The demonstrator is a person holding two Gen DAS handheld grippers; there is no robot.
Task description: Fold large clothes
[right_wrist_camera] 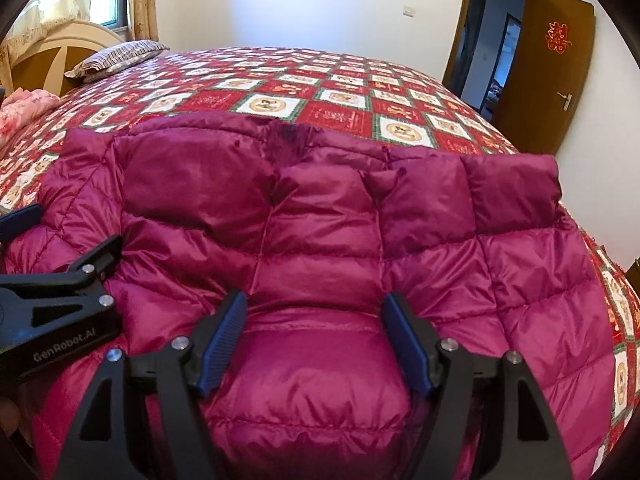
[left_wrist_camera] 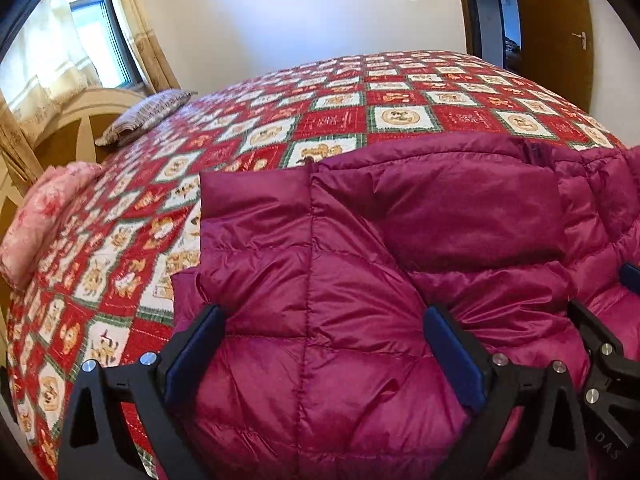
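A magenta quilted down jacket (left_wrist_camera: 400,240) lies spread on the bed; it also fills the right wrist view (right_wrist_camera: 320,232). My left gripper (left_wrist_camera: 324,320) is open, its fingers wide apart over the jacket's near left part, fabric bulging between them. My right gripper (right_wrist_camera: 316,308) is open too, its blue-padded fingers (right_wrist_camera: 228,332) straddling a puffed fold at the jacket's near edge. Each gripper shows in the other's view: the right at the right edge (left_wrist_camera: 604,344), the left at the left edge (right_wrist_camera: 60,280). Whether the pads touch the fabric I cannot tell.
The bed has a red, white and green patterned bedspread (left_wrist_camera: 280,128). A striped pillow (left_wrist_camera: 148,116) and a pink bundle (left_wrist_camera: 44,216) lie by the headboard at the left. A window with curtains (left_wrist_camera: 80,40) is at the left, an open brown door (right_wrist_camera: 560,68) at the right.
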